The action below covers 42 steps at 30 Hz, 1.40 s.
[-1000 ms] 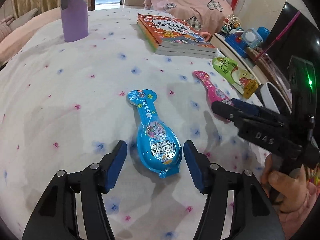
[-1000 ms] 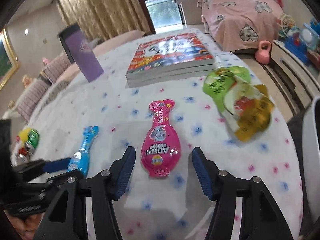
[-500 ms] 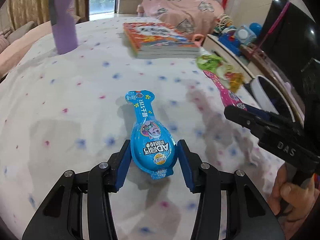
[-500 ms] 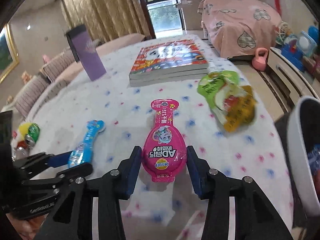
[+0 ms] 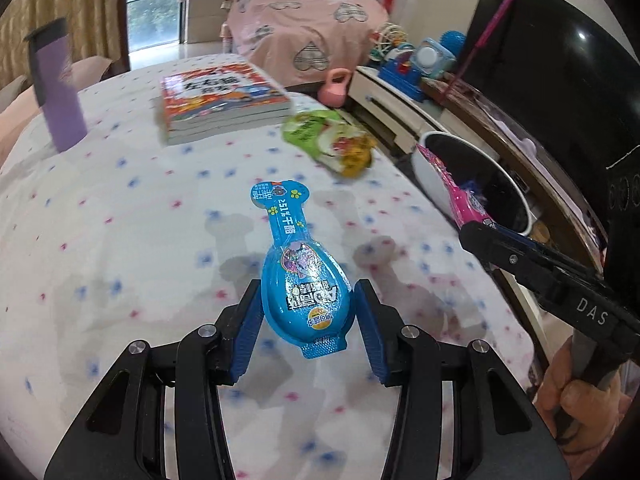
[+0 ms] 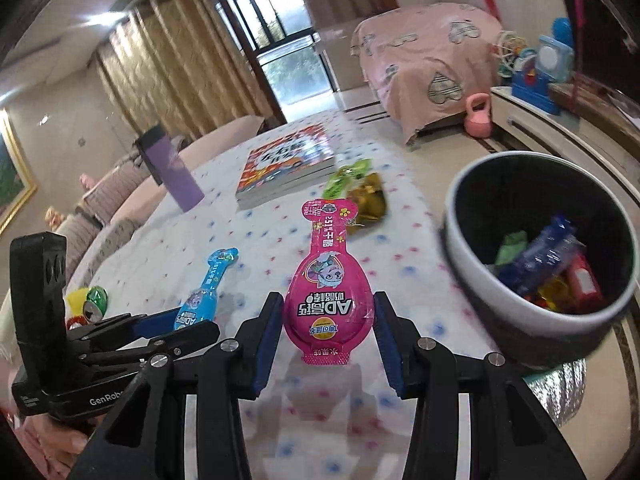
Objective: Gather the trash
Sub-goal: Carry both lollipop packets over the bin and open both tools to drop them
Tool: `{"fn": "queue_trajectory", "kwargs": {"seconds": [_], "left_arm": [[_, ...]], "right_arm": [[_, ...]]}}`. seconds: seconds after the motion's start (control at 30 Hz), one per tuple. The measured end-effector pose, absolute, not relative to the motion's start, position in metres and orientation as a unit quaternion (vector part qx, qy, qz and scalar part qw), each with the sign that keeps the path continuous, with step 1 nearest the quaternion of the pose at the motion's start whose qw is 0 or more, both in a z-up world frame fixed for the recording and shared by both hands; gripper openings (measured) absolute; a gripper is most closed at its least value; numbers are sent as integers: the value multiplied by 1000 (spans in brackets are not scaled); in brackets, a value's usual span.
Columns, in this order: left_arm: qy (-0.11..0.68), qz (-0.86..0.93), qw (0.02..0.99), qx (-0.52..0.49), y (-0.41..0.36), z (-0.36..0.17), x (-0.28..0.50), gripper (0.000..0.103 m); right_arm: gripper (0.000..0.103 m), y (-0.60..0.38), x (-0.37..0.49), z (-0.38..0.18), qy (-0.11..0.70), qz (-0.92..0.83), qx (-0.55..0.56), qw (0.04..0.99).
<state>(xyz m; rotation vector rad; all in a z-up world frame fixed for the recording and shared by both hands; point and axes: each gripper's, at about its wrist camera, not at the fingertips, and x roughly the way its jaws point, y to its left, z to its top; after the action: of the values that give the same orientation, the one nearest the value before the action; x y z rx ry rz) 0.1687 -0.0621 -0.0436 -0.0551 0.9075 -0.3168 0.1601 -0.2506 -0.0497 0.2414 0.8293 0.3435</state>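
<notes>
My left gripper (image 5: 307,312) is shut on a blue spoon-shaped snack wrapper (image 5: 298,268), lifted off the white dotted tablecloth (image 5: 120,240). My right gripper (image 6: 326,320) is shut on a matching pink wrapper (image 6: 326,288), also held above the cloth. A white bin with a dark inside (image 6: 532,248) stands just off the table's right edge and holds several wrappers. In the left wrist view the pink wrapper (image 5: 448,184) hangs in front of the bin (image 5: 476,176). A green and yellow snack bag (image 5: 332,144) lies on the cloth near the books.
A stack of books (image 5: 220,100) and a purple bottle (image 5: 56,92) stand at the far side of the table. A crushed can (image 6: 94,304) lies at the left edge. A pink-covered bed (image 6: 424,56), a low cabinet with toys (image 5: 416,64) and a dark screen (image 5: 560,80) lie beyond.
Both grippers closed on their wrappers and lifted them off the cloth. Both hands moved right toward the bin, which now fills more of the right wrist view.
</notes>
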Motion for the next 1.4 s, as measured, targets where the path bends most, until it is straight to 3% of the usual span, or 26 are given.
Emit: {"fn": "queue_trajectory", "kwargs": {"seconds": [1.4], "left_arm": [[401,-240,883,38,-178,-3,166,45]], "right_arm": [[46,-376,109,-26,341,74,195,917]]}}
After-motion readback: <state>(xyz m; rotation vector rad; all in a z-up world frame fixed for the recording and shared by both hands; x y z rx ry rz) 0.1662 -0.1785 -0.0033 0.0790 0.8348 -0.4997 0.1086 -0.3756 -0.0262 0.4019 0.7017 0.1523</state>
